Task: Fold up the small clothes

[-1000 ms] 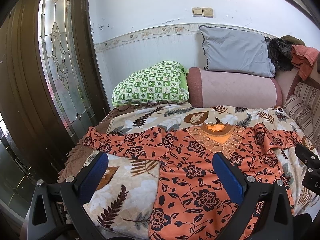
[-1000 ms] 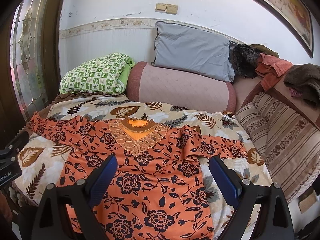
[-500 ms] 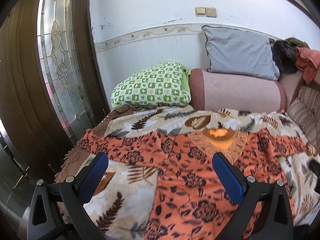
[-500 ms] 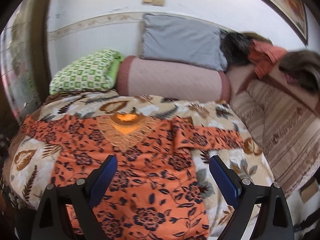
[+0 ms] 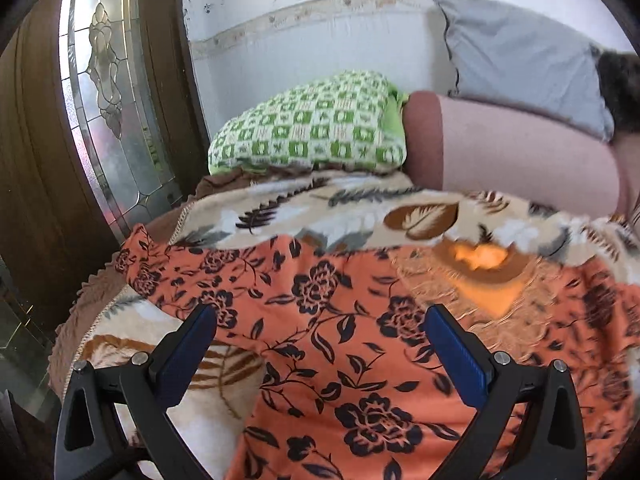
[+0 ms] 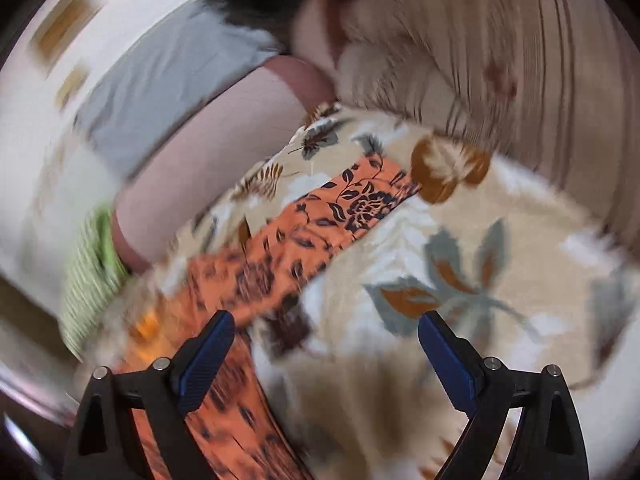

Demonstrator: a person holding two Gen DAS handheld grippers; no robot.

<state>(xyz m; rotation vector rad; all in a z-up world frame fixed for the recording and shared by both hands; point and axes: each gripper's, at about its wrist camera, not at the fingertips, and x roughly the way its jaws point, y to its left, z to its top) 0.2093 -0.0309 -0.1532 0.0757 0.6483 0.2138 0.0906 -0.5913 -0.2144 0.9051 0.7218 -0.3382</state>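
Note:
An orange top with black flowers lies spread flat on a leaf-print blanket, its lace neckline toward the pillows. My left gripper is open and empty, low over the garment's left shoulder, with the left sleeve reaching out ahead to the left. My right gripper is open and empty, tilted, over the blanket beside the right sleeve. The right wrist view is blurred.
A green checked pillow, a pink bolster and a grey pillow lie at the bed's head. A wooden door with leaded glass stands left. A striped cushion borders the right side.
Both grippers have moved forward and down toward the garment. The right gripper has swung right and rolled, now over the right sleeve. Both stay open.

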